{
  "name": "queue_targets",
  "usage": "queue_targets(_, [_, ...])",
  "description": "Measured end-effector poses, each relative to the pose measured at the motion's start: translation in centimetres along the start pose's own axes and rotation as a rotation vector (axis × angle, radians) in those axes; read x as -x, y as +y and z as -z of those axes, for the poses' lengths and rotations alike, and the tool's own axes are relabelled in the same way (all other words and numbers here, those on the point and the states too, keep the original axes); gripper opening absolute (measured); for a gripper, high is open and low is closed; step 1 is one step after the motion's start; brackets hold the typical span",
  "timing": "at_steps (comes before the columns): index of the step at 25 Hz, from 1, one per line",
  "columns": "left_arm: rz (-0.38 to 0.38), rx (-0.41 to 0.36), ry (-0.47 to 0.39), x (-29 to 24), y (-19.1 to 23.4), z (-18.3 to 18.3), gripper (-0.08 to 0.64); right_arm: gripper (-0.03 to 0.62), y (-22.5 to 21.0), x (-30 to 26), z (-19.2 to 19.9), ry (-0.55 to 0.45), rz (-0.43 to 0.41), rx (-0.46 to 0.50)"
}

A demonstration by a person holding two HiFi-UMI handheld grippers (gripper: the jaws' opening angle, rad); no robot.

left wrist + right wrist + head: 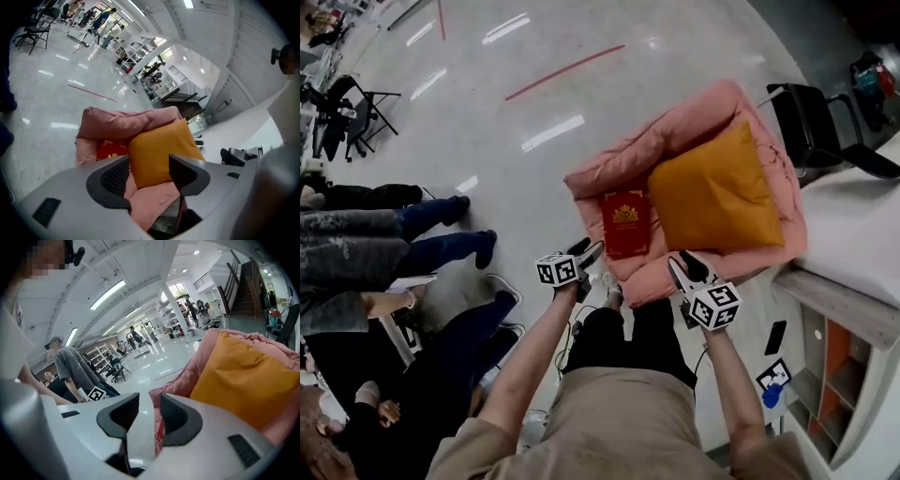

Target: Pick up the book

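In the head view, the book (pixel 626 222) lay flat, red cover up, on the seat of a pink cushioned chair (pixel 609 169). It sat just beside an orange pillow (pixel 712 192) that filled the rest of the seat. The person stood at the chair's front edge with both arms stretched toward it. The left gripper (pixel 586 251) was close to the book's near edge, and the right gripper (pixel 682 267) hung over the chair's front rim below the pillow. Both pointed forward and down, which suits a reach for something lying low and flat. Other people's legs (pixel 412 234) showed on the floor to the left, well apart from the chair.

In the left gripper view, the jaws stood well apart with nothing between the pads. Pink fabric and the lower corner of the pillow showed through the gap. The book lay left of that line, tucked between the chair's arm and the pillow. To my eye the gripper would have to swing left before it could close on the cover.

In the right gripper view, the jaws were only narrowly apart and held nothing. The chair's pink edge showed in the slit, with a thin red streak low down that may have been the book. The pillow filled the right side. This gripper looked placed to steady things rather than to grasp.
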State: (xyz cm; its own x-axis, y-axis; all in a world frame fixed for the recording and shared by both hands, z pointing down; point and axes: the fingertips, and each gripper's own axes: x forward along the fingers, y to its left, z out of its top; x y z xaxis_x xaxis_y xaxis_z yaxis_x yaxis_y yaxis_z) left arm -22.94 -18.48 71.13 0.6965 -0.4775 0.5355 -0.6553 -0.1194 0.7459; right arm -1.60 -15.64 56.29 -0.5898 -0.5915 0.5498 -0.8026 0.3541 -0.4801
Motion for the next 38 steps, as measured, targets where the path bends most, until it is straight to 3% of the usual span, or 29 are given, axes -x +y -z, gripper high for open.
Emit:
queue_targets(5, [-0.096, 0.032, 0.064, -5.7, 5.4, 2.2, 0.259, 0.129, -3.7, -4.0, 2.0, 0.077, -0.038, 0.017])
queue_targets(13, [-0.196, -0.059, 0.249, -15.9, 15.4, 5.1, 0.28, 0.129, -7.9, -11.4, 5.2, 0.14, -0.13, -0.007])
queue_targets(16, [-0.215, -0.047, 0.303, -18.2, 19.0, 6.3, 0.303, 0.129, -8.6, -13.5, 6.2, 0.155, -0.152, -0.015])
queue_targets(24, [-0.143, 0.017, 0.377, -21.8, 23.4, 10.2, 0.336, 0.129, -9.7, -15.8, 7.4, 0.137, -0.183, -0.103])
queue_targets(27, [-0.093, 0.047, 0.367, -22.4, 24.0, 10.6, 0.354, 0.129, -9.5, -16.0, 7.8, 0.133, -0.2, -0.105])
queue_targets(32, [0.0, 0.03, 0.334, -23.3, 23.3, 9.7, 0.359, 0.129, -10.2, -16.1, 8.4, 0.127, -0.205, -0.117])
queue_targets(38, [-0.011, 0.064, 0.34, -24.0, 23.3, 9.8, 0.359, 0.129, -10.4, -15.8, 9.2, 0.134, -0.188, -0.15])
